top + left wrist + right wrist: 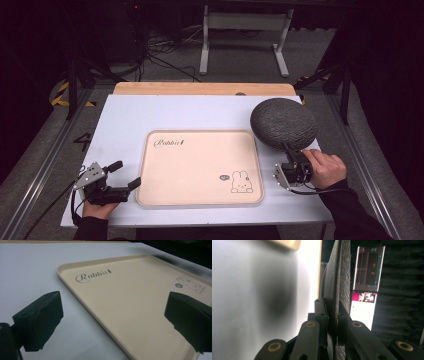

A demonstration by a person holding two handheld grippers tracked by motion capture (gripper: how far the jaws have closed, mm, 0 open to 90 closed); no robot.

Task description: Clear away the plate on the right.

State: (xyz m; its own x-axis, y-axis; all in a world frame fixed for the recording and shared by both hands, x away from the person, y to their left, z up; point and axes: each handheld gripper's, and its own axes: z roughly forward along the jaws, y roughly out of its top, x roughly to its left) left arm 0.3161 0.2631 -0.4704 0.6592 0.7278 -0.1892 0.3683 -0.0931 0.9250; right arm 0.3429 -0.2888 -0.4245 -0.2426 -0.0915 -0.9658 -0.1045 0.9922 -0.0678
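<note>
The right gripper point(289, 151) pinched the near rim of the dark round plate point(283, 123), apparently tilted off the table point(125, 115) beside the tray point(200, 136). The left gripper point(126, 175) rested with jaws spread.

Dark grey speckled plate point(283, 123), beige tray point(200, 200) with rabbit drawing point(241, 182), white table point(125, 120)

- A lab or recording studio, not a home.
- Dark foam-lined walls point(402, 302) surround the white worktop point(125, 120).
- Aluminium frame rails point(45, 165), loose floor cables point(160, 55), hazard tape point(62, 95).
</note>
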